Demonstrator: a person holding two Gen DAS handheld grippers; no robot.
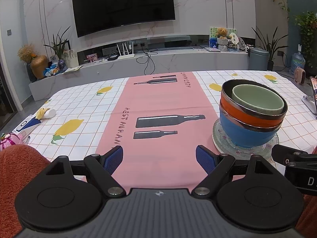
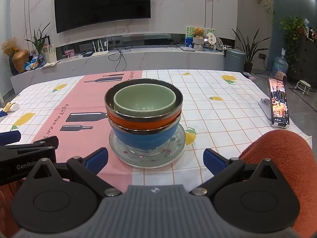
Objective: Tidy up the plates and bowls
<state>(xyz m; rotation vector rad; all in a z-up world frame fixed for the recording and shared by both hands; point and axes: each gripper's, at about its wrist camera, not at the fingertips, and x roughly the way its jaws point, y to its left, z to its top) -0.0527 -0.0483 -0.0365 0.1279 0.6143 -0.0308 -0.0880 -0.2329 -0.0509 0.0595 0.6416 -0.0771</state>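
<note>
A stack stands on the table: a green bowl (image 2: 144,103) nested in an orange bowl (image 2: 142,124), which sits in a blue bowl (image 2: 144,138), all on clear glass plates (image 2: 147,156). The stack also shows in the left wrist view, with the green bowl (image 1: 257,99), orange bowl (image 1: 237,112), blue bowl (image 1: 245,133) and glass plates (image 1: 221,140) at the right. My right gripper (image 2: 155,157) is open and empty, just short of the plates' near rim. My left gripper (image 1: 159,159) is open and empty over the pink runner, left of the stack.
A phone on a stand (image 2: 278,103) is at the table's right side. A small white cup (image 1: 48,113), a blue box (image 1: 26,124) and a pink ornament (image 1: 9,139) lie at the left edge. The pink runner (image 1: 158,103) crosses the checked tablecloth.
</note>
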